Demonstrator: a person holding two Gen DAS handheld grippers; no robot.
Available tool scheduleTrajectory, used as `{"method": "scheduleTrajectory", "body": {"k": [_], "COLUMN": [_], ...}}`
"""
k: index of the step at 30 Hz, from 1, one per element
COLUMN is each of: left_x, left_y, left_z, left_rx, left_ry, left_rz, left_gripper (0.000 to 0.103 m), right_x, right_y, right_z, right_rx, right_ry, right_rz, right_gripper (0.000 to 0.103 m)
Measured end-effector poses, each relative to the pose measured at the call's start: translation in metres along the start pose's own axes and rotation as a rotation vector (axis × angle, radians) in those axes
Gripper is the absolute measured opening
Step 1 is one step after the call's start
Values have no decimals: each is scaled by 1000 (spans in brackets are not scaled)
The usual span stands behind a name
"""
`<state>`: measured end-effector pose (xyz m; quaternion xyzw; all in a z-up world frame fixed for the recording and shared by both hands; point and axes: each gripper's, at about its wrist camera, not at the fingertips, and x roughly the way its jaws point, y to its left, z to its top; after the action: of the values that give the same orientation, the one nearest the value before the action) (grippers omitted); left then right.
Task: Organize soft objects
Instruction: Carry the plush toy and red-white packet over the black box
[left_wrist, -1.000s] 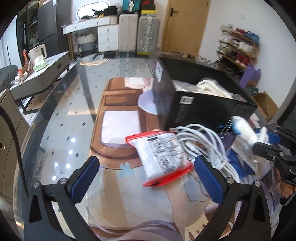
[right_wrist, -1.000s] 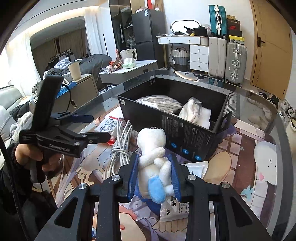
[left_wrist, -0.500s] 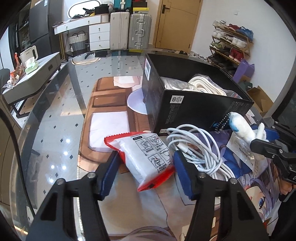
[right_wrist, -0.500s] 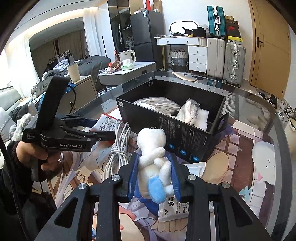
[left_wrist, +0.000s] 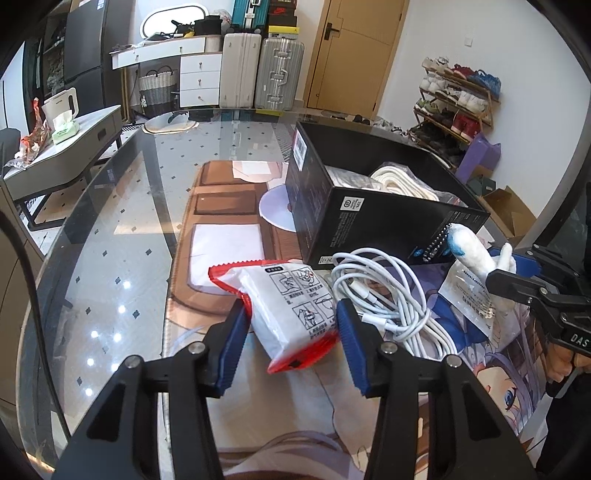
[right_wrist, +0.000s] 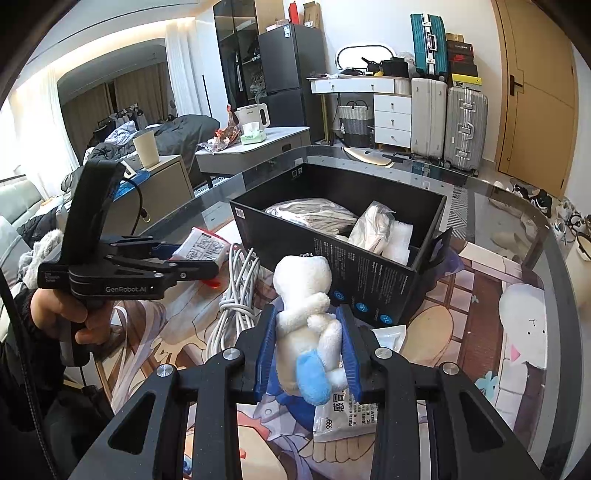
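My left gripper (left_wrist: 291, 334) is shut on a white soft packet with red edges (left_wrist: 291, 306) and holds it just above the table mat. The packet also shows in the right wrist view (right_wrist: 201, 245). My right gripper (right_wrist: 308, 347) is shut on a white plush toy with a blue foot (right_wrist: 306, 314), held upright in front of the black box (right_wrist: 373, 277). The plush also shows in the left wrist view (left_wrist: 472, 251). The open black box (left_wrist: 369, 225) holds bagged soft items (right_wrist: 373, 227).
A coil of white cable (left_wrist: 384, 295) lies on the printed mat between the two grippers, against the box front. A flat sachet (right_wrist: 347, 417) lies under my right gripper. The glass table edge (left_wrist: 74, 236) curves at the left.
My left gripper has shut on the red-edged packet and lifted it slightly. The right gripper still holds the plush, nearly still.
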<state>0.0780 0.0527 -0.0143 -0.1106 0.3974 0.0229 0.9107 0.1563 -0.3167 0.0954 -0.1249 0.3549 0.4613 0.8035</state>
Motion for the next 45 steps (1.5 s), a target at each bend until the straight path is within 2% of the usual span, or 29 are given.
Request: {"method": "scheduleTrajectory", "body": {"k": [10, 20, 32, 45], "left_x": [-29, -36, -21, 12], "left_y": [0, -24, -45, -58], "left_z": [12, 40, 75, 107], "left_rx": [3, 55, 103, 129], "left_ry": [-81, -129, -153, -130], "left_rz": [-23, -79, -115, -127], "left_gripper": [48, 48, 48, 48], "right_x": [-12, -23, -20, 11], "right_y": [2, -8, -18, -35], "right_z": [7, 25, 56, 78], "right_rx": [19, 83, 119, 168], "right_ry": [-45, -88, -127, -82], "right_rz": [-18, -79, -139, -202], "right_gripper": [33, 33, 33, 33]}}
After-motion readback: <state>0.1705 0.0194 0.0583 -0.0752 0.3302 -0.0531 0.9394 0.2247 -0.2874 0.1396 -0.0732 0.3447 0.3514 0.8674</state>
